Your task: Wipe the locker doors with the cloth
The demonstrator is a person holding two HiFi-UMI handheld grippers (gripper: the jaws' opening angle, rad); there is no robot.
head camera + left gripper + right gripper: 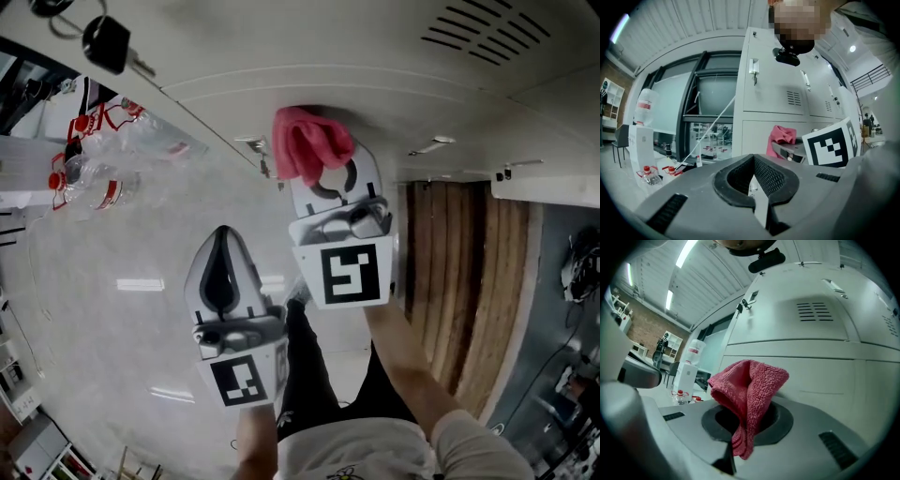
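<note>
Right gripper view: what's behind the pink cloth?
A pale grey locker door fills the view behind the cloth, which is pinched by the fingers of the right gripper. The patch directly behind the cloth is covered, so whether the cloth touches the door cannot be told.

Red cloth (751,390): nubbly looped terry, soft and matt. Locker door (820,357) behind it is smooth painted metal with a faint sheen. Left gripper (752,160) has a matt grey plastic shell, its pads (776,177) black and finely ribbed. Floor (112,319) is glossy, mirroring lights. Slatted wood panel (464,281), bare grain.
</note>
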